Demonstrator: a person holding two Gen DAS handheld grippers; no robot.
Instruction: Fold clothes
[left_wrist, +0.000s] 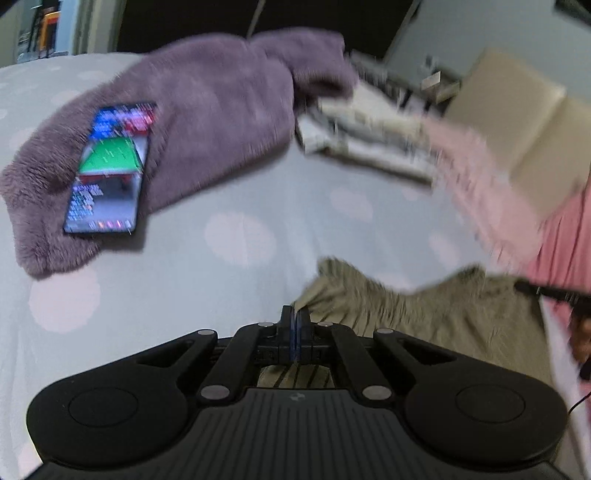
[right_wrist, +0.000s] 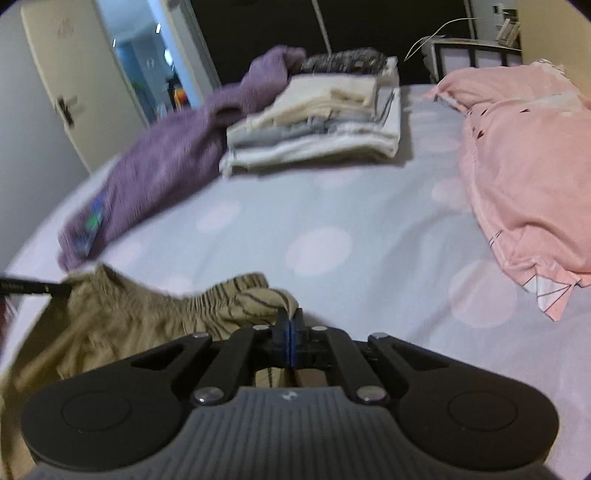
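An olive-tan striped garment (left_wrist: 424, 314) with a gathered waistband lies at the near edge of the bed. My left gripper (left_wrist: 294, 314) is shut on its left edge. In the right wrist view the same garment (right_wrist: 122, 325) spreads to the left, and my right gripper (right_wrist: 290, 317) is shut on its right corner. The tip of the left gripper (right_wrist: 33, 287) shows at the garment's far left edge. The cloth sags between the two grippers.
A purple fuzzy blanket (left_wrist: 207, 122) with a lit phone (left_wrist: 109, 166) on it lies at the back left. A stack of folded clothes (right_wrist: 317, 122) sits at the back. A pink pillow (right_wrist: 528, 177) lies to the right. The bedsheet (right_wrist: 325, 229) is pale with dots.
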